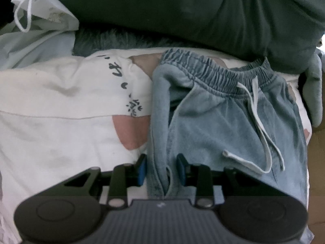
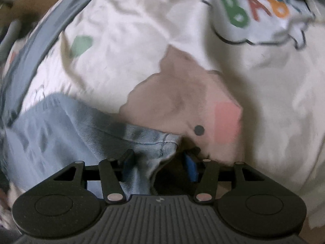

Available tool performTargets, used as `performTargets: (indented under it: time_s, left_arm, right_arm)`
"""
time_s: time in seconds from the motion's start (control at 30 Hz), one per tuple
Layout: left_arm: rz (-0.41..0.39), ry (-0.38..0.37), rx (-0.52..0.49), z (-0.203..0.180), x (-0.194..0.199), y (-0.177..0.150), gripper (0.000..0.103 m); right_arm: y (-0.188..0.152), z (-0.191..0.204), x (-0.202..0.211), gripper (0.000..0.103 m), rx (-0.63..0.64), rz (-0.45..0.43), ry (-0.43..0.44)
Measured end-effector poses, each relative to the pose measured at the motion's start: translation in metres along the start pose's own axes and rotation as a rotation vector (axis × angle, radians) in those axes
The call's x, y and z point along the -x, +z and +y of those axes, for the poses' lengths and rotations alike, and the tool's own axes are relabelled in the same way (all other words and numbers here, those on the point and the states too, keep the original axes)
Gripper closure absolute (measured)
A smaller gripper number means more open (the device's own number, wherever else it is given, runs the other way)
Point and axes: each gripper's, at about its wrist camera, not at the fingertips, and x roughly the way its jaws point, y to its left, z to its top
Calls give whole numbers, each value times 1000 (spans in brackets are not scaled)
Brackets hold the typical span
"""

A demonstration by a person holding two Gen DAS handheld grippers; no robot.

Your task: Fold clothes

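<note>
Denim shorts (image 1: 233, 126) filled the lower centre of both views, spread on a white printed sheet (image 1: 50, 111).
We saw the left gripper (image 1: 162, 168) clenched on a folded edge of the denim, while the right gripper (image 2: 160, 162) stood released, a hem corner lying loose between its parted jaws. We judged that this loose corner could slide out and spoil the fold, or the drawstring (image 1: 262, 126) could snag.

Both views dim, soft indoor light; fisheye bending strong at edges. Right wrist view motion-blurred throughout; left wrist view sharper, corners dark.
</note>
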Motion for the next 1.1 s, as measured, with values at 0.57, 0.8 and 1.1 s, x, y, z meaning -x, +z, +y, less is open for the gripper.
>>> performTargets:
  time_s: [0.57, 0.8, 1.1]
  left_arm:
    - [-57, 80, -61, -17, 22, 0, 98]
    - [-56, 80, -78, -23, 39, 1, 98]
    - [-43, 157, -115, -22, 19, -3, 99]
  right_arm:
    - [18, 9, 92, 95, 72, -281, -95]
    - [9, 13, 115, 96, 72, -306, -146]
    - [-4, -13, 77, 95, 6, -236, -175]
